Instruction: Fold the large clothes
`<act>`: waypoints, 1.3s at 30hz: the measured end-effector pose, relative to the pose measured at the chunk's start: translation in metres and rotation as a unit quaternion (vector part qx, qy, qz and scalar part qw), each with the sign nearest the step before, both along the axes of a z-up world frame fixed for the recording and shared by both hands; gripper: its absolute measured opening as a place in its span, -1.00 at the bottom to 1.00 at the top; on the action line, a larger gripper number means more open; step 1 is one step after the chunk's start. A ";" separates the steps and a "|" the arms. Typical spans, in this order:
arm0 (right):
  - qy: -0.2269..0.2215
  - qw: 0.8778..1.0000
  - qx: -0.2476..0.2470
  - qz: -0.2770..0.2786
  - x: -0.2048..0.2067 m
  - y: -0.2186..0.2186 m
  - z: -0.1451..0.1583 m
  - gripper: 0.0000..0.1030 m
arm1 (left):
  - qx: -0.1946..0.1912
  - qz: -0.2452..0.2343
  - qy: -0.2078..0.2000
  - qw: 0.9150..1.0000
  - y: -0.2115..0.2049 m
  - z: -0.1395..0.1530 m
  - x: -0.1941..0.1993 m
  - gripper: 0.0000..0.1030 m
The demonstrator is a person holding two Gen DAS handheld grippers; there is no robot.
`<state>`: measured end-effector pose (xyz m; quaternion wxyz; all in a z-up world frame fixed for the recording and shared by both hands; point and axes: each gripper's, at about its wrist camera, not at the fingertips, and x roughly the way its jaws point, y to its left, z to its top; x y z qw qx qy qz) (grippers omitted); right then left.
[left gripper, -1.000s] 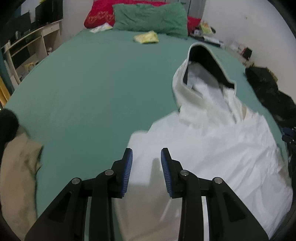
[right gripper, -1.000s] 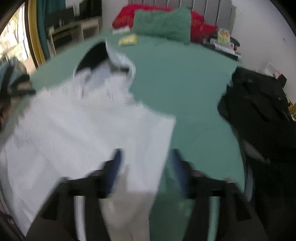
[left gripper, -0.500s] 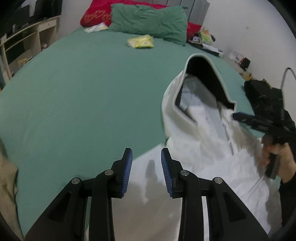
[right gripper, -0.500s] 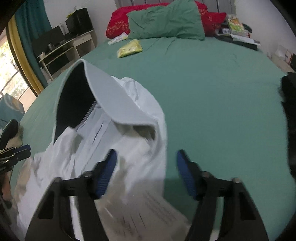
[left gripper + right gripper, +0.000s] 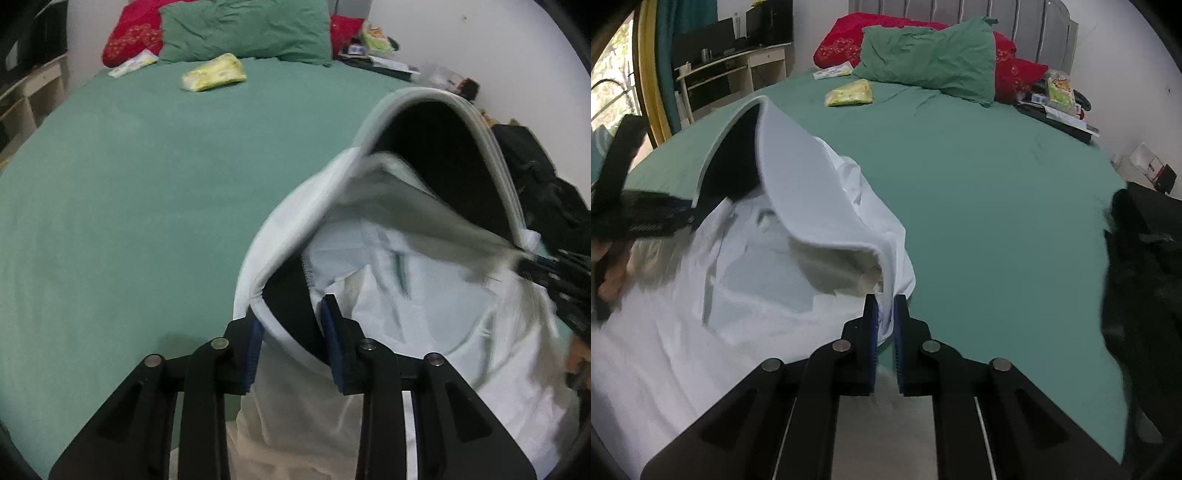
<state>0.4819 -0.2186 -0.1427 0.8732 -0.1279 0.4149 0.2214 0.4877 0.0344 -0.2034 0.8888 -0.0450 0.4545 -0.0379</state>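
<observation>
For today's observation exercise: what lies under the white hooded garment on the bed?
The white hooded garment rests on the green bedsheet, which shows all around it. Its dark-lined hood stands raised. Whatever lies directly beneath the cloth is covered and cannot be seen.

Both cameras sit just behind their own grippers and look forward and steeply down along the fingers across a green bed [image 5: 122, 206] toward its headboard end. The left wrist view rides close over the left side of a white garment [image 5: 424, 295], its left gripper [image 5: 291, 347] low in the foreground. The right wrist view hangs close over the garment's right edge, behind the right gripper [image 5: 885, 332]. Both views share the garment's raised collar, the green pillow [image 5: 931, 62], the yellow packet [image 5: 214, 72], and each other's gripper at the frame edge.
</observation>
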 end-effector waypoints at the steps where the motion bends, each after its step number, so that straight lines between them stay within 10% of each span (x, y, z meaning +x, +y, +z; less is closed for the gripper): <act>1: 0.003 1.000 -0.001 0.001 -0.004 -0.005 -0.001 -0.85 | 0.011 0.006 -0.011 1.000 -0.001 0.002 -0.003 -0.68; 9: 0.073 0.997 0.035 0.003 0.003 -0.029 -0.018 -0.70 | 0.096 -0.007 -0.026 0.995 0.001 0.021 -0.049 -0.76; 14: 0.110 0.992 0.052 0.028 0.004 -0.044 -0.005 -0.26 | 0.056 -0.050 0.010 0.997 0.023 0.037 -0.068 -0.59; 22: 0.106 0.984 0.141 0.018 0.022 -0.063 0.028 0.41 | -0.019 0.036 -0.064 0.997 0.072 0.084 -0.060 -0.23; 33: 0.208 0.957 0.196 0.051 0.052 -0.027 -0.032 0.36 | -0.081 -0.071 0.015 0.994 0.024 0.008 -0.010 0.14; 39: 0.181 0.965 0.149 0.116 0.028 -0.008 -0.030 -0.64 | -0.016 -0.141 0.027 0.990 0.007 -0.008 -0.023 0.16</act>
